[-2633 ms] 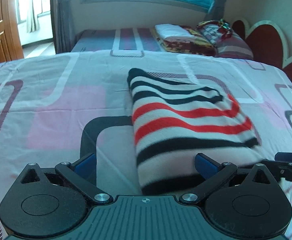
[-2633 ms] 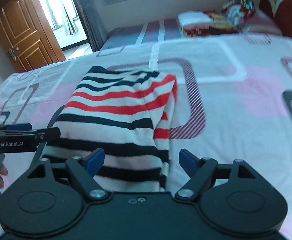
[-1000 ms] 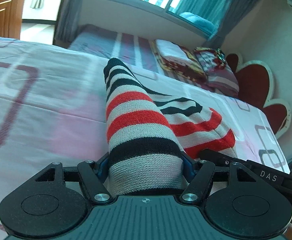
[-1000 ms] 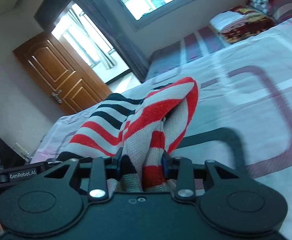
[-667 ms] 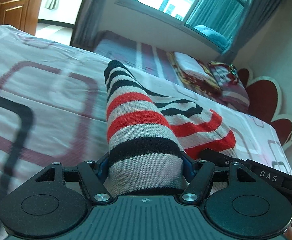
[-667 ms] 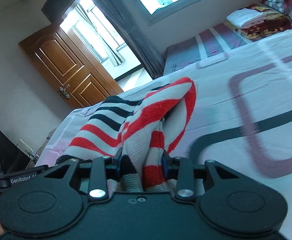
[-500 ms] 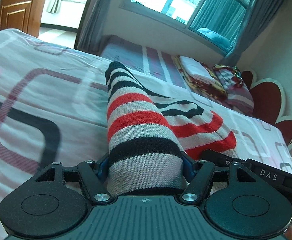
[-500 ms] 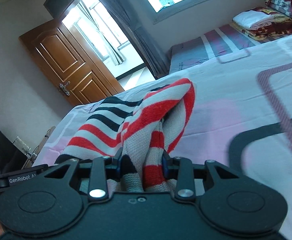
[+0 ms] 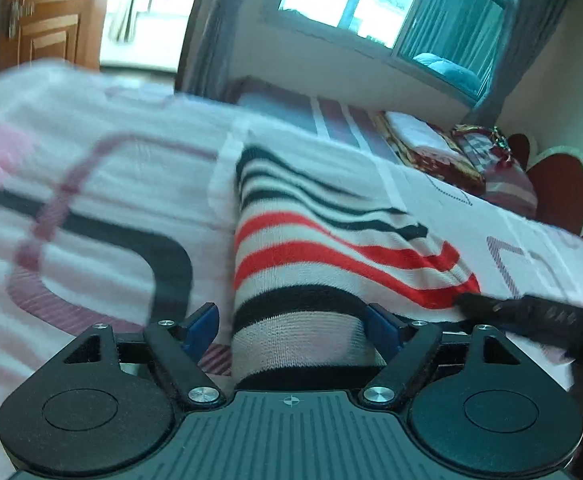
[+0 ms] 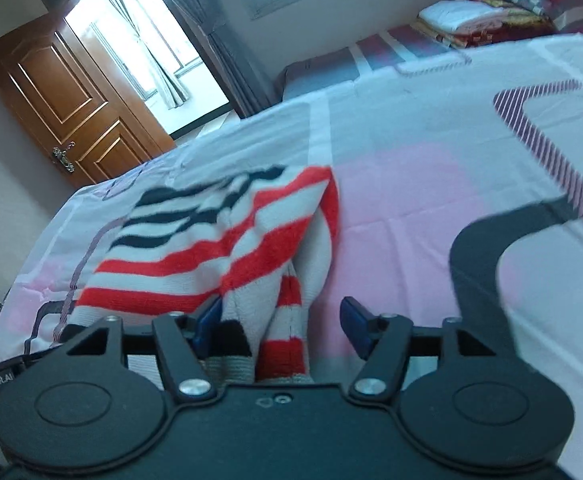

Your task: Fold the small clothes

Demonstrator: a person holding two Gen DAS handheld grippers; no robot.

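Observation:
A folded knit garment with red, black and white stripes lies on the patterned bedsheet. My left gripper has its jaws open around the garment's near end, with a gap beside the left finger. In the right wrist view the garment runs between the open jaws of my right gripper, with a gap at the right finger. The right gripper's body shows at the garment's right edge in the left wrist view.
The bed is wide, with a pink, white and black sheet. Folded blankets and pillows lie at the far end by a red headboard. A wooden door and windows stand beyond the bed.
Both grippers have opened and let go of the striped garment, which has dropped from being held up to lying lower on the sheet. Both cameras swung during the move.

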